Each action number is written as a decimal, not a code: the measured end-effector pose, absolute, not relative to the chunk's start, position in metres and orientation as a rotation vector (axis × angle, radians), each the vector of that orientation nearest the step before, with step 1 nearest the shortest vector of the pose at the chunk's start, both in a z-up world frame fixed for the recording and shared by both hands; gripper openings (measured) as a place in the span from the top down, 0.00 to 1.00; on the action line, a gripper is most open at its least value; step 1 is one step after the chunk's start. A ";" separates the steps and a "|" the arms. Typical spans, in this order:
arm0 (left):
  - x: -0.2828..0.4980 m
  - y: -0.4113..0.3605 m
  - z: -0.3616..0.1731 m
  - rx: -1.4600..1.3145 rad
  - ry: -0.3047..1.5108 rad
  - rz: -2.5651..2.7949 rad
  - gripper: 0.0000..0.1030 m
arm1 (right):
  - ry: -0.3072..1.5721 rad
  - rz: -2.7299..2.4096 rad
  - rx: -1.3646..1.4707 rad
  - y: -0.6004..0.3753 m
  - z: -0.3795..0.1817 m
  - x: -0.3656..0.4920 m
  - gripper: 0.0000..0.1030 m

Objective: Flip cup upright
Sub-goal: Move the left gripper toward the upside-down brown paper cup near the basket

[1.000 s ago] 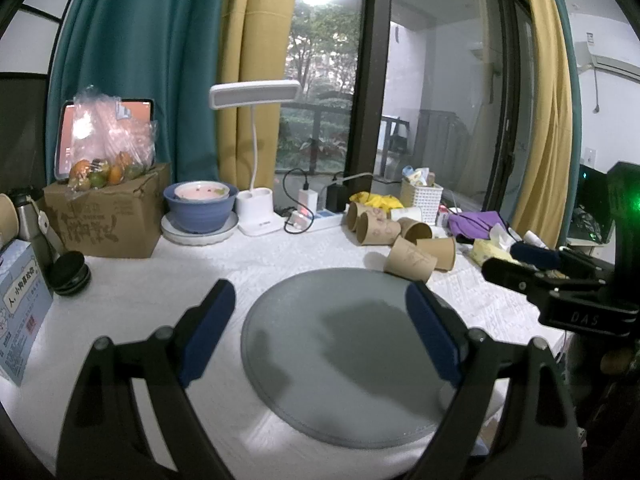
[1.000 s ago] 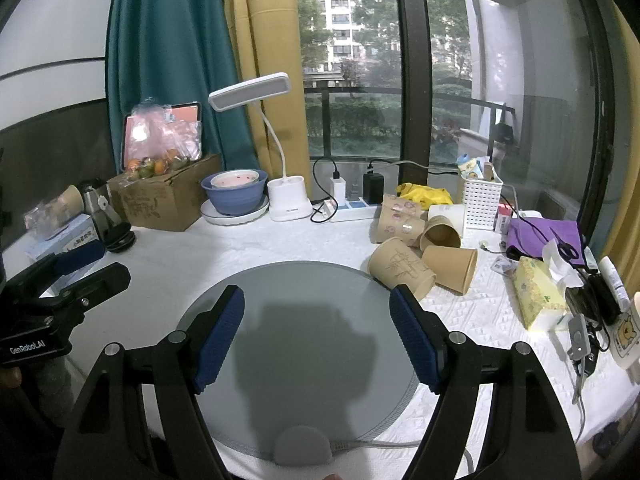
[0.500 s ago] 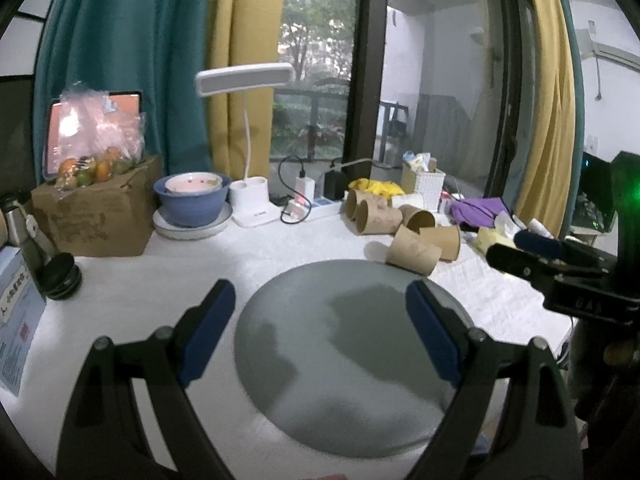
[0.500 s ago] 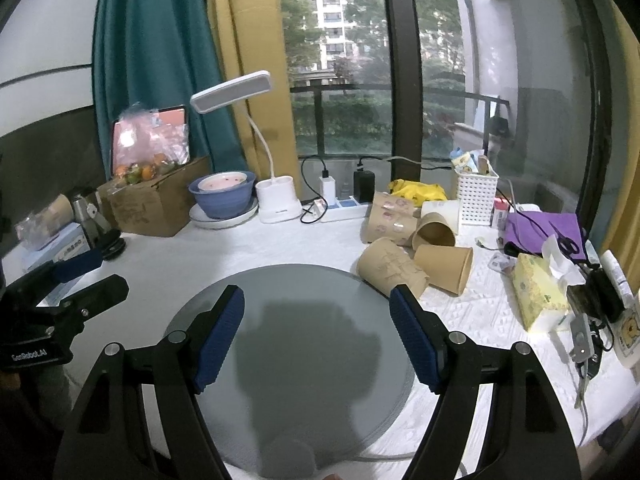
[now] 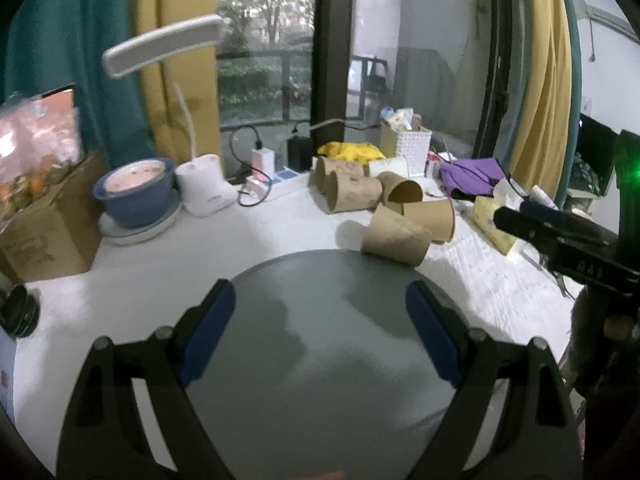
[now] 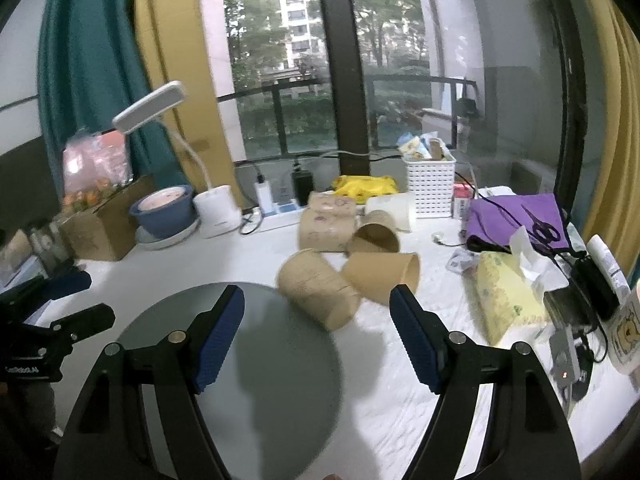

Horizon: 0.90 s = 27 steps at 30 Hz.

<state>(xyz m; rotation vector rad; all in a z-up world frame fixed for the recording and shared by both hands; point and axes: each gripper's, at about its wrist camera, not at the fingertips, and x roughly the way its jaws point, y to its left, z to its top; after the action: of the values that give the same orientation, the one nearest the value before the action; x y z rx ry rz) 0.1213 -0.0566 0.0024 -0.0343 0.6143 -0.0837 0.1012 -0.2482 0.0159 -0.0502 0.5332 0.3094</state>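
Observation:
Several brown paper cups lie on their sides on the white table beyond a round grey mat (image 5: 320,336). The nearest cup (image 6: 318,294) lies at the mat's far right edge, just ahead of my right gripper (image 6: 318,336), which is open and empty. It also shows in the left wrist view (image 5: 396,240). A second cup (image 6: 382,276) lies beside it, open end to the right. My left gripper (image 5: 320,332) is open and empty above the mat (image 6: 240,380). The right gripper also shows at the right in the left wrist view (image 5: 560,240).
A blue bowl (image 5: 134,192), a white desk lamp (image 5: 204,188), a power strip (image 5: 276,184) and a cardboard box (image 5: 44,228) stand at the back left. A white basket (image 6: 430,184), purple cloth (image 6: 516,220) and yellow tissue pack (image 6: 508,296) lie to the right.
Both grippers have moved forward and to the right, toward the lying cups. The nearest cup now sits between the right gripper's open fingers in view. Both stay open.

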 end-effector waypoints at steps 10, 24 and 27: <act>0.207 -0.098 -0.005 0.025 0.738 -0.107 0.14 | 0.559 0.276 -0.053 -0.286 0.009 0.165 0.24; 0.326 -0.145 -0.013 0.052 0.865 -0.204 0.14 | 0.636 0.201 0.003 -0.325 -0.001 0.249 0.24; 0.352 -0.157 -0.013 0.047 0.889 -0.225 0.14 | 0.649 0.187 0.015 -0.331 -0.002 0.265 0.24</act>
<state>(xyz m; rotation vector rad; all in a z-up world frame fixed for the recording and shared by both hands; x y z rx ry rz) 0.3519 -0.1565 -0.0127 0.0470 0.8890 -0.2245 0.2646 -0.3313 -0.0020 0.0153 0.6488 0.1871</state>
